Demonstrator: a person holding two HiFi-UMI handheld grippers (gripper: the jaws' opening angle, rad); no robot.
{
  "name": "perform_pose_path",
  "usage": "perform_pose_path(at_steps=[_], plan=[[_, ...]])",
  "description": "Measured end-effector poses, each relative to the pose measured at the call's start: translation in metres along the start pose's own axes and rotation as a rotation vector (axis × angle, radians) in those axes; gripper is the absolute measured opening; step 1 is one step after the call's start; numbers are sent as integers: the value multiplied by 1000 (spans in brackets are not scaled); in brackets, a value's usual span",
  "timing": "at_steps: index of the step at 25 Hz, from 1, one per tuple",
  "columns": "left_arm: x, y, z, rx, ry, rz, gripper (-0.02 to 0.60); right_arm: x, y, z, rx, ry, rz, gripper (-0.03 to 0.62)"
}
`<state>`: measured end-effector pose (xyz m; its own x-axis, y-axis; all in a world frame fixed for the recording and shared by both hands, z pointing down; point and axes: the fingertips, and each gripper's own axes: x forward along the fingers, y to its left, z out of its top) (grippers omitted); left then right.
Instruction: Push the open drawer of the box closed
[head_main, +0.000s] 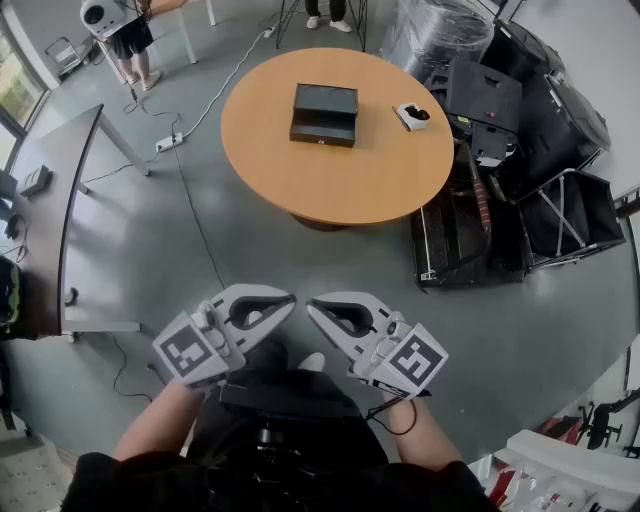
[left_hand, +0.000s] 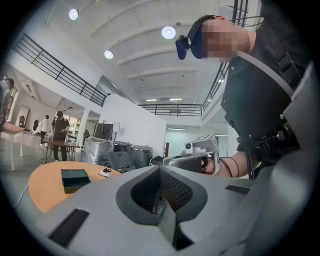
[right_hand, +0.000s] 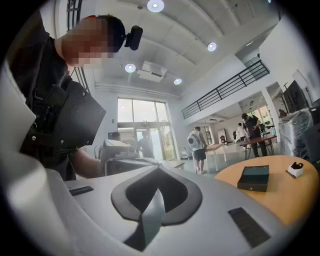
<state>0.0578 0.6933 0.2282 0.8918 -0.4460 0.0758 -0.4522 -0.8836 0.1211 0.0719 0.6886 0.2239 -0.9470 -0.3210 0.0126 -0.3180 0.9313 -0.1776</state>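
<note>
Left gripper (head_main: 286, 300) and right gripper (head_main: 314, 307) sit at lower centre, jaws pressed together, holding nothing. The box (head_main: 324, 114) lies at upper centre on the round table (head_main: 380, 190), well apart from them. It's best to step close, then press a closed tip squarely on the drawer (head_main: 322, 135) front. Around it are a grey floor (head_main: 250, 250), cables (head_main: 200, 110) and black cases (head_main: 480, 220) at right.

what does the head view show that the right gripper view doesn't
Only the head view: the black cases on the floor and a cable. Only the right gripper view: ceiling lights, a balcony railing and a glass entrance. Both: the round table with the dark box and a small white item on it.
</note>
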Motion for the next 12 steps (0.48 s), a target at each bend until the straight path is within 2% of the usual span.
perform_pose_path(at_steps=[6,12], plan=[[-3,60,0,-12,-5,-12,11,46,-35,1,1,11,-18,6],[-3,128,12,54,12,-53,11,98,-82,14,-3,19,-55,6]])
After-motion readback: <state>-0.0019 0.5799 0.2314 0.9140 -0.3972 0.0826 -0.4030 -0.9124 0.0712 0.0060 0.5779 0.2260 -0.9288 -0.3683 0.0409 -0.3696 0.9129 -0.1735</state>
